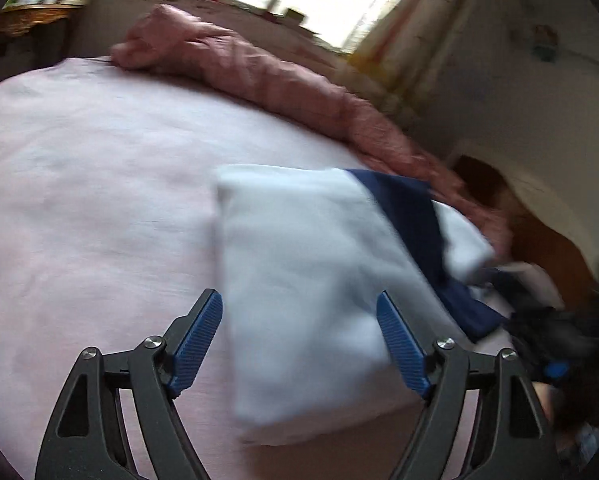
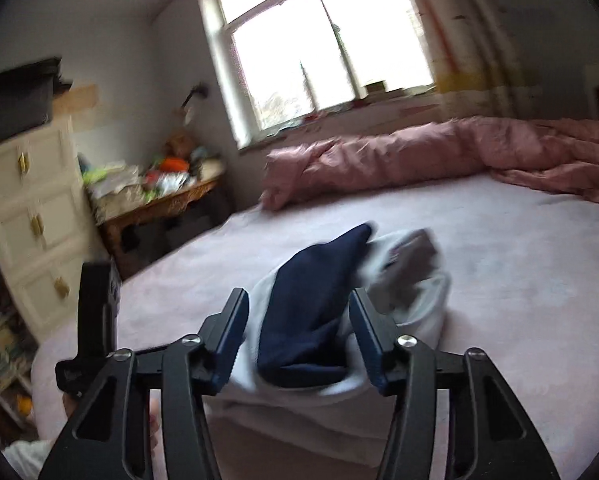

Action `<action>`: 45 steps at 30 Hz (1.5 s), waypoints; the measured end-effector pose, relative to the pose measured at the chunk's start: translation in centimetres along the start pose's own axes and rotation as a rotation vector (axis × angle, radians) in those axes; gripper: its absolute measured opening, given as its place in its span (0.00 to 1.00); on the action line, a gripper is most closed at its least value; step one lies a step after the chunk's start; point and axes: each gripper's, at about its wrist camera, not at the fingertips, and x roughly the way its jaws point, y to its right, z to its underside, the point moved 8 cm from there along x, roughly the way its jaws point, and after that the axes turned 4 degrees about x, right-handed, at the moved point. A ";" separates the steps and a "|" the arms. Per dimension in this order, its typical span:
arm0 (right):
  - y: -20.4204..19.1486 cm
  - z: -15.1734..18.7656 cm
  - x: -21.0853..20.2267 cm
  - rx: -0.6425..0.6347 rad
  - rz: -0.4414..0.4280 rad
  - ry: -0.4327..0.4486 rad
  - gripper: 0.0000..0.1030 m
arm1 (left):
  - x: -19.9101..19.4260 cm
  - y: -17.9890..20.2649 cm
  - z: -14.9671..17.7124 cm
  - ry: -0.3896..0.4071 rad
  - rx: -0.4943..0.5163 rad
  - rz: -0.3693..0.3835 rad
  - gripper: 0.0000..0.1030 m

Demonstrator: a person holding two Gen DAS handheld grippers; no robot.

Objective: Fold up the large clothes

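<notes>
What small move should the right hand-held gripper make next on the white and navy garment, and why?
Probably close the right hand-held gripper on the white and navy garment: the bunched cloth sits between its jaws, which stand apart without clearly pinching it. The left hand-held gripper is open over the flat folded part on the pink bed sheet, so nothing else holds it.

Pale pink bed (image 1: pixel 79 184) carries the folded white-and-navy garment (image 1: pixel 311 280), rumpled pink duvet (image 1: pixel 259 68) along its far edge.
</notes>
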 end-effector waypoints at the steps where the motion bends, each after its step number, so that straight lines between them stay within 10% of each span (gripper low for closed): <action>1: 0.2 0.4 1.1 -0.001 0.041 -0.046 0.50 | 0.1 0.7 0.2 -0.007 0.032 -0.001 0.76; 5: 2.0 2.9 4.7 0.074 0.118 -0.189 0.36 | 0.3 1.8 0.9 -0.001 0.103 -0.039 0.76; 8: 3.1 2.8 4.5 0.156 0.104 -0.157 0.08 | -0.5 1.9 0.4 0.029 0.091 0.001 0.70; 12: 3.3 2.2 0.8 0.145 0.171 -0.017 0.06 | -2.4 4.9 0.0 0.110 0.174 0.065 0.65; 15: 2.6 1.7 -1.1 0.146 0.211 0.036 0.06 | -1.8 6.1 0.3 0.105 0.266 -0.042 0.66; 20: 6.4 4.5 2.0 0.259 0.336 -0.174 0.06 | 0.8 5.0 1.4 0.020 0.288 -0.175 0.72; 23: 7.4 3.9 1.4 0.322 0.297 -0.134 0.06 | 1.3 4.8 1.8 -0.003 0.301 -0.177 0.76; 29: 6.7 0.4 -1.3 0.228 0.270 0.088 0.53 | 1.1 4.7 2.3 -0.013 0.271 -0.103 0.76; 34: 6.6 1.6 3.1 0.146 0.319 -0.074 0.70 | 0.5 4.9 2.1 0.020 0.263 -0.094 0.75; 39: 8.4 4.1 4.3 0.217 0.363 -0.151 0.86 | -4.3 2.7 -1.0 0.274 0.084 -0.029 0.90; 45: 10.5 6.6 3.8 0.450 0.206 -0.217 0.88 | 0.8 -1.3 0.0 0.035 -0.149 0.052 0.95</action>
